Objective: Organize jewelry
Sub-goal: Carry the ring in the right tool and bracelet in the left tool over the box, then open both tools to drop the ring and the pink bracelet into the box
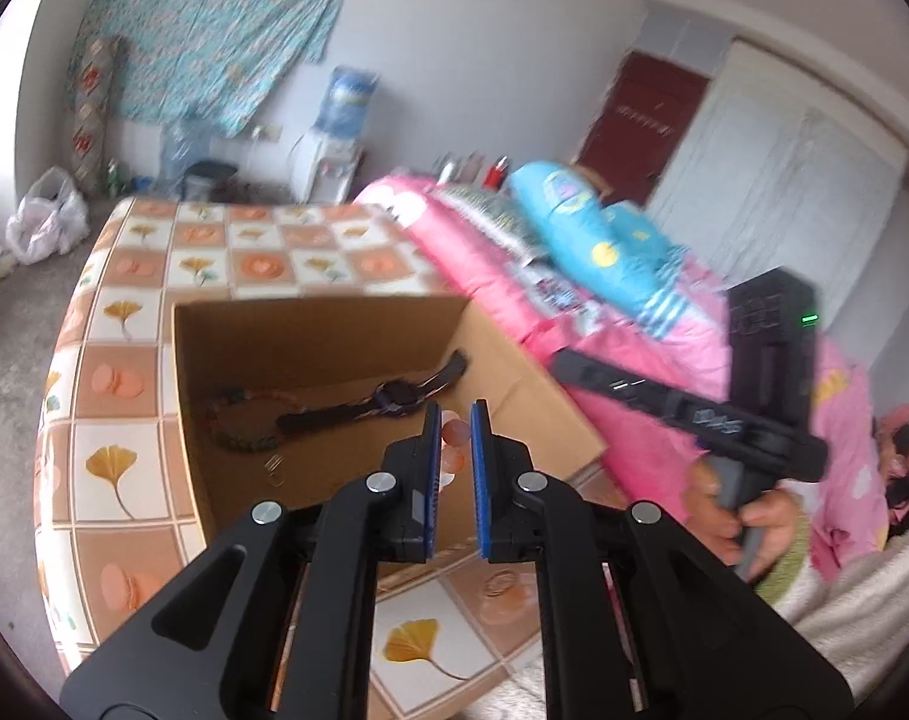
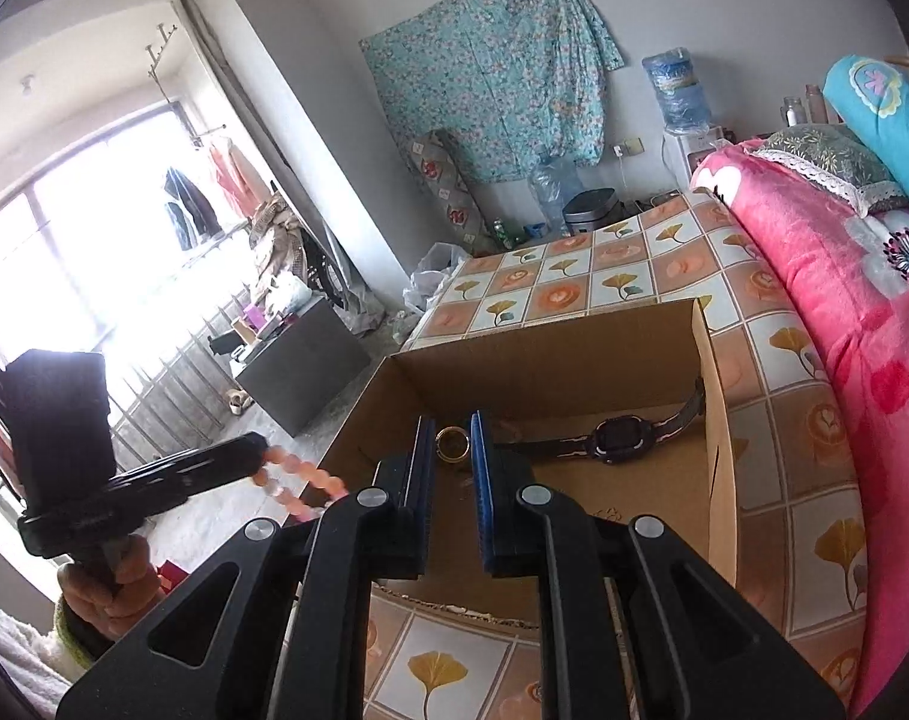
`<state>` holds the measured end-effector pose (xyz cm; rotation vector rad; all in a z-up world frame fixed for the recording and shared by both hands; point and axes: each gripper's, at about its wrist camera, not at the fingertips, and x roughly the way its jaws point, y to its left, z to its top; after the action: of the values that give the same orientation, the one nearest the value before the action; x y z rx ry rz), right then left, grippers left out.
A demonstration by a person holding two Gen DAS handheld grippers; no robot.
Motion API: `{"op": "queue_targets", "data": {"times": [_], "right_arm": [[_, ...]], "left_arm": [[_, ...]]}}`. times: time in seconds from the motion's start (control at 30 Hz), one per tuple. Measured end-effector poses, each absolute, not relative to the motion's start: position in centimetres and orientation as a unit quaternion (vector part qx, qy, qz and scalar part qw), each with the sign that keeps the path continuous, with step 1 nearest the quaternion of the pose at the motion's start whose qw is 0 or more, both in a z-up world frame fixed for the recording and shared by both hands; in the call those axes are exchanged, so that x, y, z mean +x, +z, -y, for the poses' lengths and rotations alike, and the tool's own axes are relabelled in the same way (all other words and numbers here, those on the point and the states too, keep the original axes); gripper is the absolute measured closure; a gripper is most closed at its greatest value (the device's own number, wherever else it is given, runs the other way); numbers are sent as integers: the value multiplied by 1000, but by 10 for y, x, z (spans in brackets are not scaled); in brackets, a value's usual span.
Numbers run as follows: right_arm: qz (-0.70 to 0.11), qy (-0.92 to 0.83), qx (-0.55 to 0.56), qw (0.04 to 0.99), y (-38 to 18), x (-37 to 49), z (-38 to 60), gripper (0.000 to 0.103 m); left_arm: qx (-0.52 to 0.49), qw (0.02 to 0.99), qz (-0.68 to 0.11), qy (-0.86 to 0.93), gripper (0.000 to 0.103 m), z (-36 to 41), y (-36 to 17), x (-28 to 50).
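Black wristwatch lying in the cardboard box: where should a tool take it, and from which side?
Grip the black wristwatch by its round case, coming straight down from above. It lies flat on the floor of the brown cardboard box, and the strap's far end runs up against the right wall, so the case gives the clearest hold.

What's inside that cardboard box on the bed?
Inside the cardboard box lie a dark wristwatch, a beaded bracelet and small gold hoop earrings. The near part of its floor is hidden behind the gripper, so more may lie there.
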<state>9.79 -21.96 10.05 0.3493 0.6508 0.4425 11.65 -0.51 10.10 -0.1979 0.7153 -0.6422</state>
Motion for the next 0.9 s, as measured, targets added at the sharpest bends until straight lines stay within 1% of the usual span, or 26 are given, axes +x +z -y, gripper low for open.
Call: {"op": "queue_targets", "data": {"times": [0.13,0.3,0.53,0.57,0.6,0.73,0.8,0.87,0.9], "right_arm": [[-342,229,168,896,92,121,223,91],[-397,240,161,871,78,153,221,91],[-500,291,190,793,44,205,206,91],[-516,292,191,782,38,212,203,91],[-529,293,187,774,33,217,199,91],[-579,291,162,744,17,236,181,91],[-598,286,147,734,10,244,172,91],[-614,279,133,726,3,252,165,91],[-624,272,126,722,-3,257,162,90]], "left_arm": [[-56,870,-422,-251,94,17,63,153],[-48,844,-483,-229,94,12,30,167],[-13,847,-483,-222,93,16,18,165],[-9,849,-481,-219,92,16,18,164],[-6,851,-478,-218,88,15,19,163],[-7,861,-462,-214,82,13,28,159],[-4,870,-448,-207,72,10,33,155],[-7,877,-436,-202,67,6,39,151],[-11,881,-429,-199,60,3,41,149]]}}
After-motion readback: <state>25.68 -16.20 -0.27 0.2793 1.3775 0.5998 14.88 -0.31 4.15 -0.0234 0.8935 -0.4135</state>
